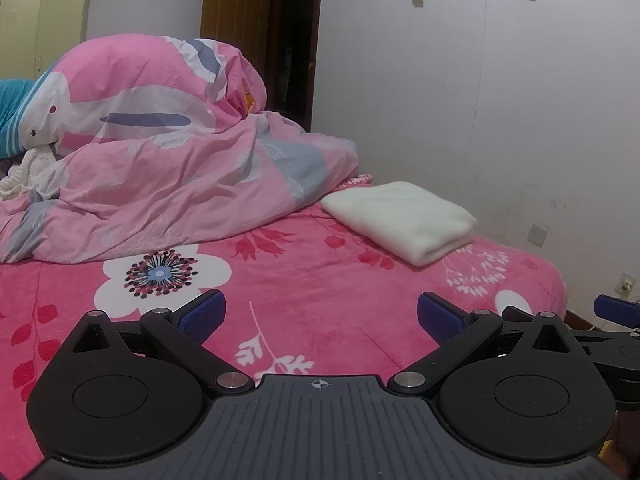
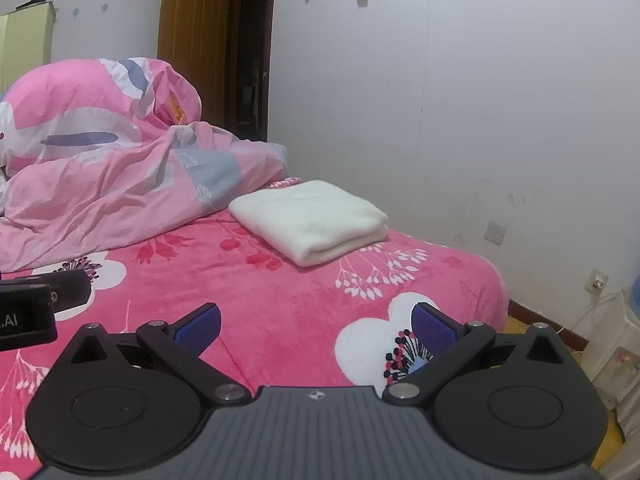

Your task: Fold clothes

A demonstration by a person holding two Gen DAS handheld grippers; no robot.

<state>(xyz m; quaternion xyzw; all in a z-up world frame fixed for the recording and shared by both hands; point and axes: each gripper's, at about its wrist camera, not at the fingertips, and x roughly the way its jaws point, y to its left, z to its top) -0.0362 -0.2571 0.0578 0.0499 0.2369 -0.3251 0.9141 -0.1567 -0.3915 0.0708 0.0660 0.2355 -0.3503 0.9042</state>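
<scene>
Left gripper (image 1: 321, 318) and right gripper (image 2: 316, 322) both spread wide and empty above the pink floral bedspread (image 1: 320, 280), folded cream garment (image 1: 400, 220) lying at one o'clock, beside the rumpled pink duvet (image 1: 160, 184) at eleven

The left gripper (image 1: 321, 317) was held level, its blue-padded fingers (image 1: 204, 314) spread wide and holding nothing. The right gripper (image 2: 316, 326) sat just beside it, likewise spread and unladen.
</scene>
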